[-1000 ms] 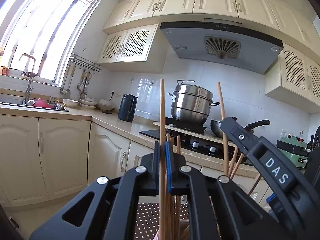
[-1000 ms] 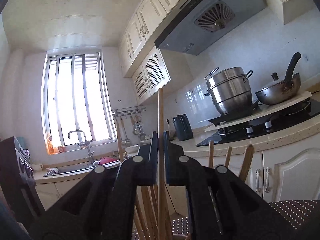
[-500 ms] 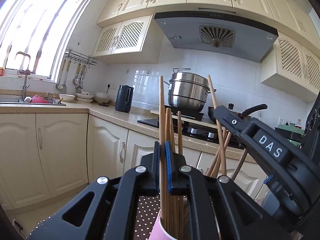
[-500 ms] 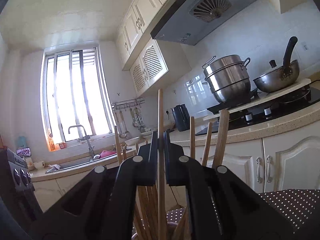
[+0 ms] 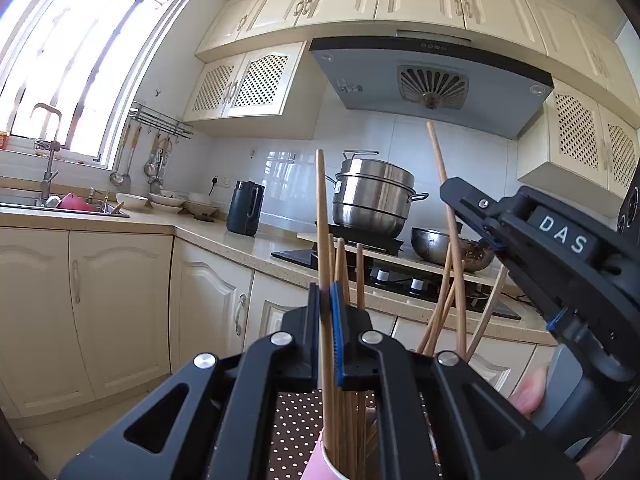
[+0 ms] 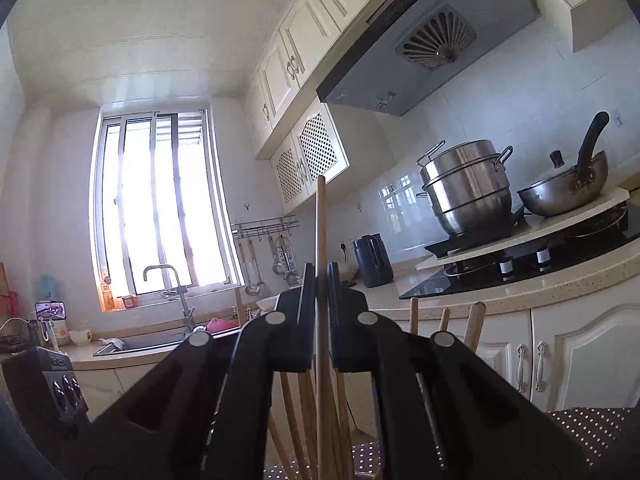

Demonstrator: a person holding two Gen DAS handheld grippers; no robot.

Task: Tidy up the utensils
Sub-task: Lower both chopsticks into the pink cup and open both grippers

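Left gripper, mine: clamped on one chopstick, now lowered into the pink cup at lower centre. Right gripper: pinching a second chopstick, next to seat.

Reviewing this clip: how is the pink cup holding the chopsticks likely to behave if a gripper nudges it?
The pink cup looks thin-walled, so probably light. The tall chopsticks stand well above its rim and some lean outward, so it may tip easily. It sits on a dotted cloth, which might resist sliding.
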